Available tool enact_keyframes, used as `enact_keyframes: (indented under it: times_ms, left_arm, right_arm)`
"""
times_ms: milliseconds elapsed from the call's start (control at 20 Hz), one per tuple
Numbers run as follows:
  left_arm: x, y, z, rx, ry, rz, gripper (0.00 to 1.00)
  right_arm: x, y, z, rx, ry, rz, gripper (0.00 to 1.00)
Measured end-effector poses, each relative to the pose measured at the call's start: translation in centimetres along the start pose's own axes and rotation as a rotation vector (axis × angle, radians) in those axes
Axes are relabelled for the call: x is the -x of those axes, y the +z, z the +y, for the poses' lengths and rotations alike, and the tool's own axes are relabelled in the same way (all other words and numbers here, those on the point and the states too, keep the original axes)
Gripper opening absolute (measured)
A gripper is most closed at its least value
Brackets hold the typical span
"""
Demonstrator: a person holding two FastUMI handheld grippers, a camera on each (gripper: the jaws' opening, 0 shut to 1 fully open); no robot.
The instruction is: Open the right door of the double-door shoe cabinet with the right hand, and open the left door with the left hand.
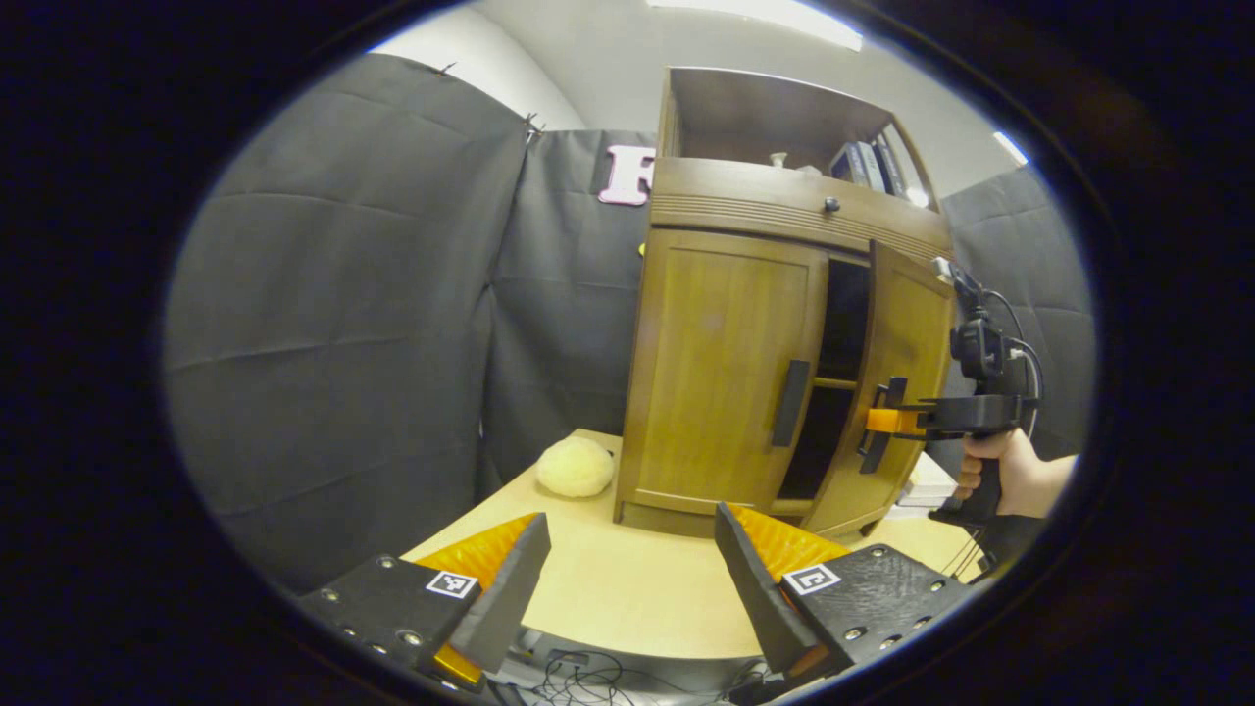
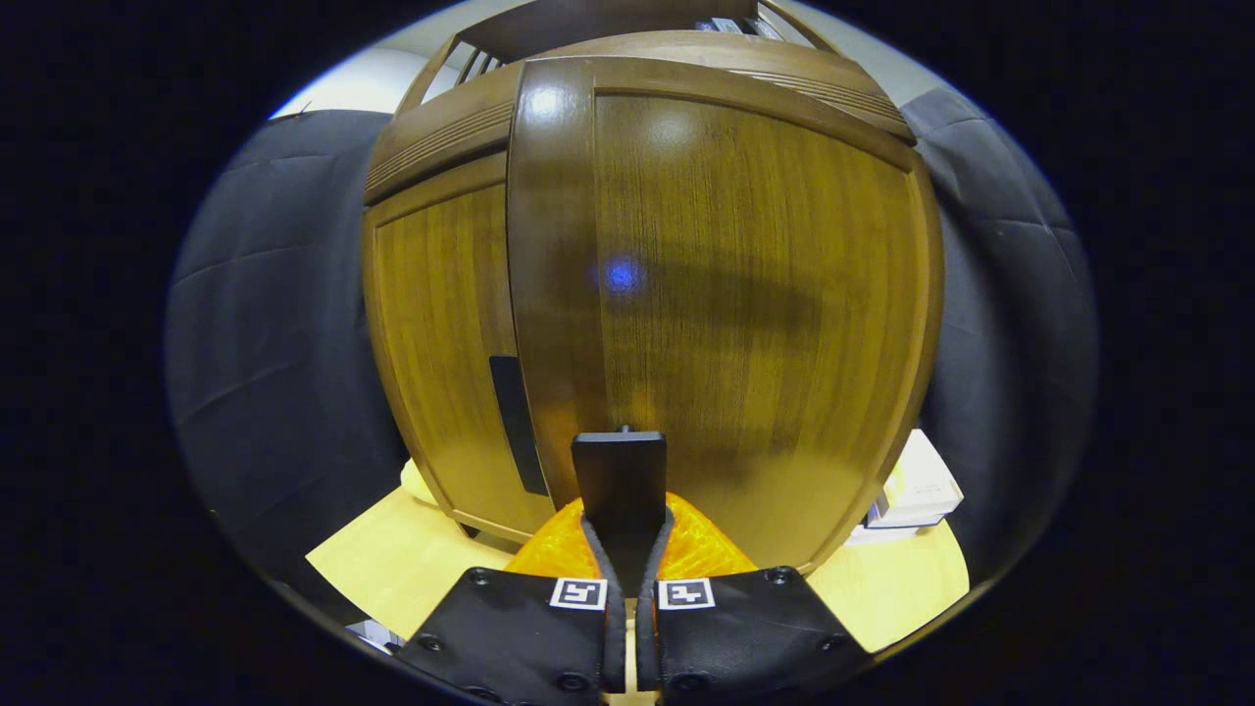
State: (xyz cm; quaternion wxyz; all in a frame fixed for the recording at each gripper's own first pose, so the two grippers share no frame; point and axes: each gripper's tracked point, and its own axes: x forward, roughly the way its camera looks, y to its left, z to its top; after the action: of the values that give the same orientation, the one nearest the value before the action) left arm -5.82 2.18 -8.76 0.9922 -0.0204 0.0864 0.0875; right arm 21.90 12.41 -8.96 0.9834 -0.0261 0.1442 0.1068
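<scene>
so, left gripper view first: the left gripper sits low over the tabletop, fingers spread wide apart and holding nothing. ahead stands the shoe cabinet on the tabletop, toward the right of the view. its left door is closed flat, dark vertical handle near its inner edge. the right door is swung partly out, leaving a dark gap between the two doors with a shelf edge visible inside. farther off, the right gripper reaches in from the right, held by a hand, its fingers at the right door's handle. a drawer with a small knob runs above the doors, books sit on the open top shelf. a pale fluffy ball lies on the tabletop just beside the cabinet's left corner.

right gripper view: the right gripper is close against the right door, fingers clamped together on the door handle, which stands upright between them. left door is behind to the left with its handle partly hidden by the right door's edge. a white box rests on the tabletop at the cabinet's right side.
</scene>
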Motion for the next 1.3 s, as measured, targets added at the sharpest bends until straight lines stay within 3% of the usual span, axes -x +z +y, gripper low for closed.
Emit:
enact_keyframes:
  times_ms: [100,250,800,950,1000,1250,1300]
  left_arm:
    - [0.0,-0.2,-0.8,-0.003,-0.027,0.003,0.99]
    - [0.2,-0.3,-1.9,-0.011,-0.062,0.004,0.99]
    - [0.2,-0.6,-4.8,-0.025,-0.144,0.009,0.97]
    - [-0.1,-0.5,-5.9,-0.037,-0.171,0.009,0.99]
    - [-0.1,-0.7,-6.2,-0.039,-0.179,0.01,0.97]
    - [-0.5,-1.0,-8.1,-0.047,-0.231,0.014,0.99]
    - [-0.4,-1.0,-8.5,-0.052,-0.24,0.012,0.99]
  right_arm:
    - [0.0,0.0,0.0,-0.001,-0.005,-0.002,0.02]
    - [0.0,0.0,0.0,0.001,-0.006,-0.01,0.06]
    - [0.1,0.1,-0.2,-0.004,-0.03,-0.019,0.02]
    - [0.1,0.2,-0.2,-0.011,-0.045,-0.018,0.02]
    - [0.2,0.2,-0.3,-0.011,-0.051,-0.017,0.06]
    - [0.3,0.0,-0.6,-0.018,-0.093,-0.01,0.02]
    - [0.3,0.1,-0.7,-0.02,-0.101,-0.009,0.05]
